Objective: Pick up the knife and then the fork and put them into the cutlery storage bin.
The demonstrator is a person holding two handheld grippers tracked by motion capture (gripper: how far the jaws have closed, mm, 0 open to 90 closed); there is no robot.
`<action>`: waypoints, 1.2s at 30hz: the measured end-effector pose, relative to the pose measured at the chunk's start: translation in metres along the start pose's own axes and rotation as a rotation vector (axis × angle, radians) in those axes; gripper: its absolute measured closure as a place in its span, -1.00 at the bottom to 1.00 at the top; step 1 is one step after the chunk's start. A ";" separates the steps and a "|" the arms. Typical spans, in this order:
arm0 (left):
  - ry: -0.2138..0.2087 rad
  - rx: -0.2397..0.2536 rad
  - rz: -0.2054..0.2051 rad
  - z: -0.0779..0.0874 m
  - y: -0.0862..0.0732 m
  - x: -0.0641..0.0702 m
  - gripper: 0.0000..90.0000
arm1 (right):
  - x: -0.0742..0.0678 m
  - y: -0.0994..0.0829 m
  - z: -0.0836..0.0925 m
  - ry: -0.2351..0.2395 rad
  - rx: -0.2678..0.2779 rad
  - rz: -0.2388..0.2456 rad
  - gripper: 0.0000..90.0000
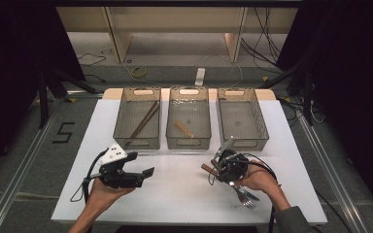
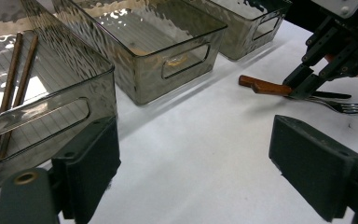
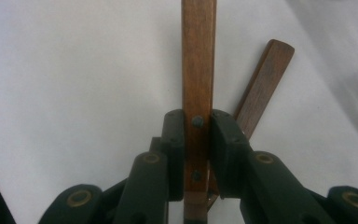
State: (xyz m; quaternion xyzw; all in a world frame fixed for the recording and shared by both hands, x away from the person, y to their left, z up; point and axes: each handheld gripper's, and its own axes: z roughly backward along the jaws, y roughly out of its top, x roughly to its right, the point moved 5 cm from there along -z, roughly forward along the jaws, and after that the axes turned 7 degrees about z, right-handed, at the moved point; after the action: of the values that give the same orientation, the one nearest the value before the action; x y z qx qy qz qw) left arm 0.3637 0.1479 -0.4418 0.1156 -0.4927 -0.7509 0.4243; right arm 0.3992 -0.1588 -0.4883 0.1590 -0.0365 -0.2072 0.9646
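The left gripper [image 1: 148, 172] is black with broad flat jaw blocks, brass-ringed pivot holes and a white three-cornered plate bearing dark dots; a black cable trails from it. The right gripper [image 1: 218, 165] is black too, its cable looped. A grey sleeve [image 1: 291, 218] covers the right forearm.

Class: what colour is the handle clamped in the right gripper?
Reddish-brown wood handle, clearest in the right gripper view.
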 end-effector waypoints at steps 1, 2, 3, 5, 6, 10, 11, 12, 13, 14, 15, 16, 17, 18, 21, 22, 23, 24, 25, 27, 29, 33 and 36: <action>0.001 0.000 0.000 0.000 0.000 0.000 -0.66 | 0.000 0.000 0.001 -0.004 0.006 -0.007 0.72; 0.001 0.000 0.001 0.000 0.000 0.000 -0.66 | 0.001 0.001 0.003 -0.003 0.019 -0.014 0.72; 0.001 0.000 0.001 0.000 0.000 0.000 -0.66 | 0.002 0.001 0.005 0.003 0.026 -0.014 0.72; 0.002 0.000 0.001 0.000 0.000 -0.001 -0.66 | 0.003 0.002 0.008 0.003 0.047 -0.025 0.72; 0.002 0.001 0.002 0.000 0.000 -0.001 -0.66 | 0.004 0.001 0.011 0.009 0.050 -0.025 0.72; 0.002 0.002 0.003 0.001 0.000 -0.001 -0.66 | 0.012 0.002 0.021 0.021 0.103 -0.064 0.72; 0.002 0.002 0.001 0.001 0.000 -0.001 -0.66 | 0.015 0.002 0.023 0.025 0.112 -0.063 0.72; 0.001 0.001 0.004 0.001 0.000 -0.001 -0.66 | 0.016 0.002 0.026 0.023 0.122 -0.072 0.72; 0.002 0.002 0.006 0.000 0.000 -0.001 -0.66 | 0.019 0.002 0.029 0.022 0.142 -0.077 0.72; 0.002 0.002 0.006 0.000 0.000 -0.001 -0.66 | 0.021 0.003 0.033 0.028 0.161 -0.083 0.72; 0.002 0.005 0.009 0.000 0.000 -0.001 -0.66 | 0.023 0.004 0.037 0.030 0.185 -0.092 0.73; 0.002 0.006 0.010 0.000 0.000 -0.001 -0.66 | 0.025 0.005 0.041 0.031 0.201 -0.100 0.73; 0.003 0.006 0.008 0.000 0.000 -0.001 -0.66 | 0.027 0.005 0.045 0.033 0.216 -0.106 0.73; 0.004 0.006 0.009 0.000 0.000 -0.002 -0.66 | 0.030 0.006 0.050 0.029 0.238 -0.115 0.73; 0.004 0.006 0.008 0.000 0.000 -0.001 -0.66 | 0.037 0.007 0.062 0.029 0.290 -0.135 0.73; 0.003 0.005 0.011 0.000 0.000 -0.001 -0.66 | 0.040 0.007 0.066 0.017 0.298 -0.145 0.73; 0.003 0.001 0.007 0.000 0.000 -0.001 -0.66 | 0.044 0.008 0.070 0.003 0.314 -0.156 0.73; 0.004 0.001 0.006 0.000 0.000 -0.001 -0.66 | 0.048 0.009 0.074 0.002 0.323 -0.159 0.73; 0.004 0.000 0.006 0.000 0.000 -0.001 -0.66 | 0.052 0.010 0.079 -0.009 0.344 -0.157 0.73; 0.005 0.004 0.007 0.001 0.000 -0.002 -0.66 | 0.061 0.012 0.089 -0.030 0.362 -0.183 0.73; 0.006 0.006 0.011 0.001 0.000 -0.002 -0.66 | 0.069 0.014 0.097 -0.040 0.382 -0.195 0.73; 0.004 0.004 0.005 0.001 0.000 -0.001 -0.66 | 0.090 0.019 0.111 -0.072 0.406 -0.234 0.73; 0.004 0.006 0.007 0.001 0.000 -0.002 -0.66 | 0.103 0.022 0.118 -0.097 0.418 -0.266 0.72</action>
State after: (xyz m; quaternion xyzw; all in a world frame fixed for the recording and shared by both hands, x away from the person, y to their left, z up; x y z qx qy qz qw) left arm 0.3643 0.1495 -0.4416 0.1166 -0.4946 -0.7477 0.4274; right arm 0.4857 -0.2167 -0.3692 0.3483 -0.1034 -0.3277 0.8721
